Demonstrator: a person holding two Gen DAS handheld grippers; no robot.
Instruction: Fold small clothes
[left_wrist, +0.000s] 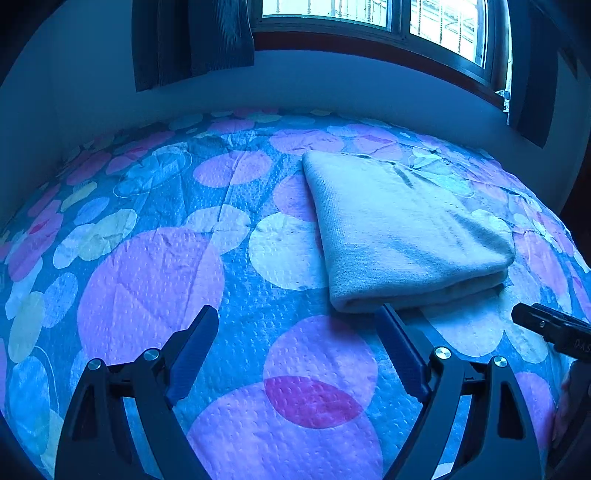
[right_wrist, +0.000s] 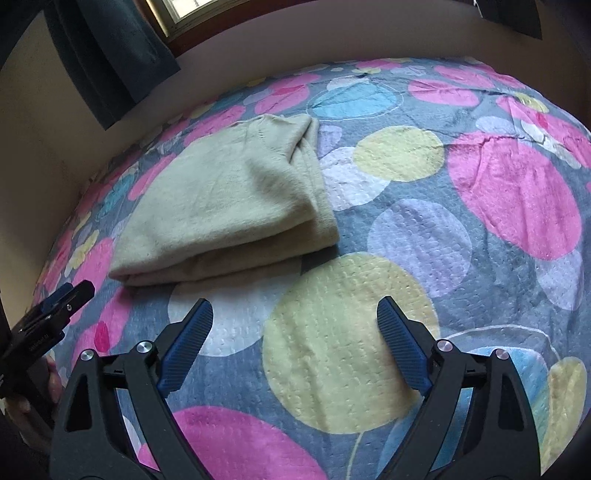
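While both tools hover over the bed, the left gripper (left_wrist: 297, 328) stands wide with nothing between its blue pads, and the right gripper (right_wrist: 295, 321) is equally wide and empty. From the left gripper, the folded cream garment (left_wrist: 402, 229) lies just ahead and to the right, its thick folded edge nearest, almost meeting the right-hand pad. From the right gripper, the same garment (right_wrist: 229, 199) lies ahead and to the left, a little farther off. It rests on the circle-patterned bedspread (right_wrist: 424, 236), long axis running away towards the far wall. The left gripper seems nearer.
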